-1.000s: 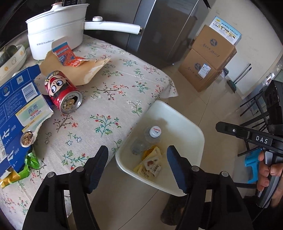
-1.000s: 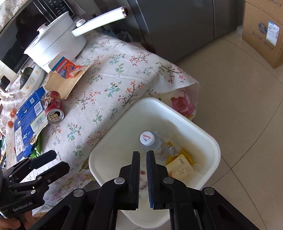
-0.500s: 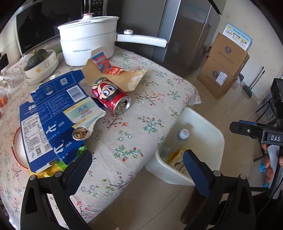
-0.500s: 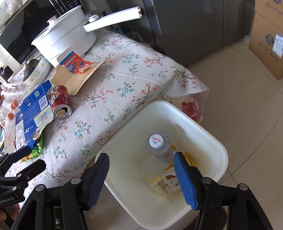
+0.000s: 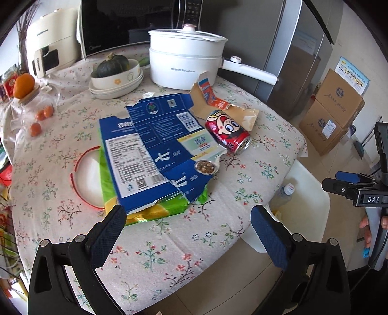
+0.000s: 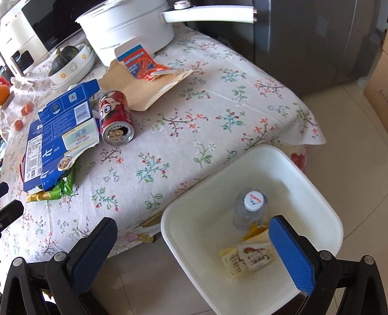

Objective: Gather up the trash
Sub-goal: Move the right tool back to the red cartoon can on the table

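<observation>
A white bin (image 6: 312,193) stands on the floor by the table's corner; it holds a plastic bottle (image 6: 251,206) and snack packets (image 6: 247,261). On the table lie a red can (image 5: 228,132) on its side, a flattened blue carton (image 5: 155,150) over a green wrapper (image 5: 165,210), and torn brown paper with an orange packet (image 5: 213,99). My left gripper (image 5: 189,232) is open and empty above the table's near edge. My right gripper (image 6: 191,252) is open and empty above the bin's near rim. The can (image 6: 115,116) and carton (image 6: 58,138) also show in the right wrist view.
A white pot (image 5: 184,58) with a long handle, a bowl with a squash (image 5: 115,72), a microwave (image 5: 126,21) and a glass jar with oranges (image 5: 31,106) stand at the table's back. A grey fridge (image 5: 298,53) and cardboard boxes (image 5: 334,109) stand to the right.
My right gripper has opened and dropped a packet into the bin. My left gripper has opened wider and swung from over the bin towards the table.
</observation>
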### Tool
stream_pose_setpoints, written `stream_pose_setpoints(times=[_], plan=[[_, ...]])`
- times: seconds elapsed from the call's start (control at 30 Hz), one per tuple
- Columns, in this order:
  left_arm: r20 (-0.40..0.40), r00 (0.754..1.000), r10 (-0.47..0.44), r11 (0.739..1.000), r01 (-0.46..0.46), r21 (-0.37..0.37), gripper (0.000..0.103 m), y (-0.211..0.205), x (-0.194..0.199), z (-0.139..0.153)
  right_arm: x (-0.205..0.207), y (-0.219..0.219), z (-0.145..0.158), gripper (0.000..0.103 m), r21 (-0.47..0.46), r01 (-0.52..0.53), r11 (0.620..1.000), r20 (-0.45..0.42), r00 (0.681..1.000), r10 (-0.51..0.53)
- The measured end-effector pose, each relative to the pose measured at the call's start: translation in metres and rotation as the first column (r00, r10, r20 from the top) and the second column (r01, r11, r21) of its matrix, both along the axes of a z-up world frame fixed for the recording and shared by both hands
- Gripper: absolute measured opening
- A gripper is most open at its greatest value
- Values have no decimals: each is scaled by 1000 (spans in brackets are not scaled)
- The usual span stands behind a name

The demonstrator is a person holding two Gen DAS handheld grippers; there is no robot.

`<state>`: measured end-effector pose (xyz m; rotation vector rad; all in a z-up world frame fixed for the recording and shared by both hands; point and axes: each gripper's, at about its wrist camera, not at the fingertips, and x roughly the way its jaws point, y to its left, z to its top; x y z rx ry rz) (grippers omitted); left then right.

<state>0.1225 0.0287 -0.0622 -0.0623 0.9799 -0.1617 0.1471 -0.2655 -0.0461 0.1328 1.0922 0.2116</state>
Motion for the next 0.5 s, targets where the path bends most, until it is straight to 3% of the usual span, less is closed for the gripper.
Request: stream_pose_setpoints(times=[0.5], plan=[[-39, 996, 79, 997, -79, 20, 103, 65, -18, -6, 24, 72, -5, 102, -44, -70, 997, 15, 997, 71]])
